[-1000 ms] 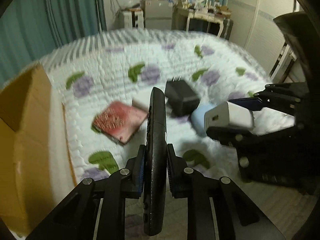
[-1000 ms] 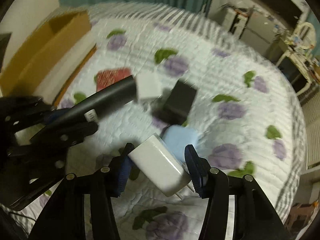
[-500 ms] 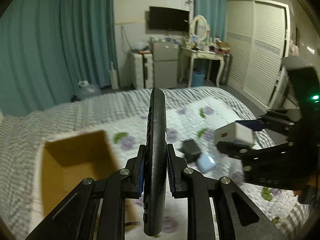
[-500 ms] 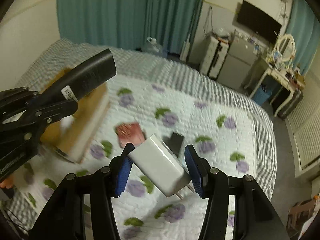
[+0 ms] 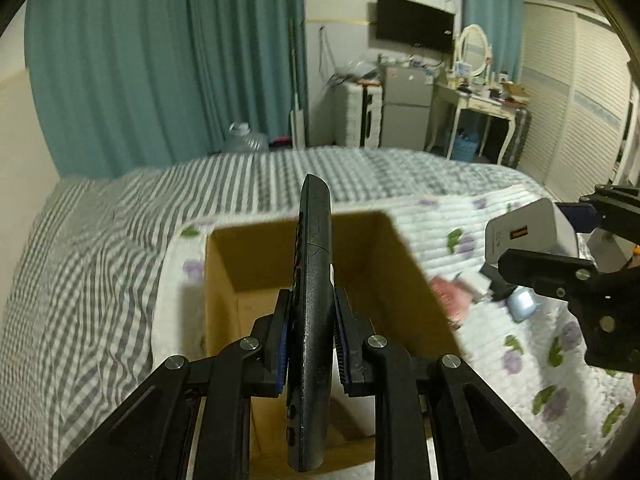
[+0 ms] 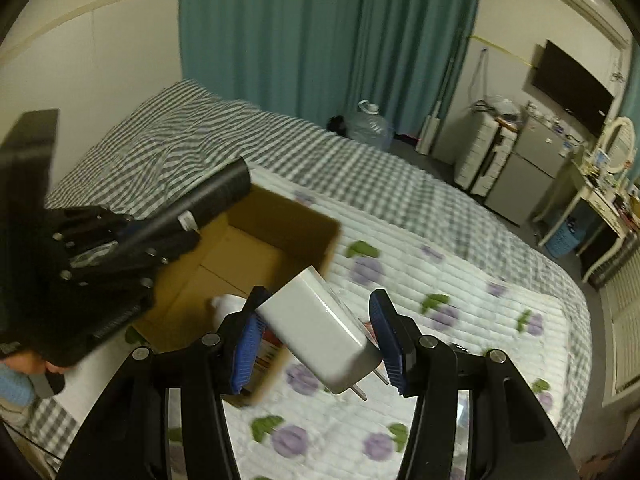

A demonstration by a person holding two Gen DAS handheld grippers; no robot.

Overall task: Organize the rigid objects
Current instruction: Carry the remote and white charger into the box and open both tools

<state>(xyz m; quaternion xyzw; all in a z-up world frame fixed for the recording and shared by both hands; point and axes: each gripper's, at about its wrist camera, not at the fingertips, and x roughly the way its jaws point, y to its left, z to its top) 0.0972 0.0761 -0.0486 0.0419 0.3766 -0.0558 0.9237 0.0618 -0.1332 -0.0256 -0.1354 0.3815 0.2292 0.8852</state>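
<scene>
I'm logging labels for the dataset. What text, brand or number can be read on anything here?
None is legible.
White sticker on the black remote: print too small and blurred.
White charger: faint marks beside its orange port, unreadable.
Cardboard box: no print visible.

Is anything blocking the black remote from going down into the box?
Nothing visible does. The black remote, held by the left gripper, hangs right over the open cardboard box.
</scene>
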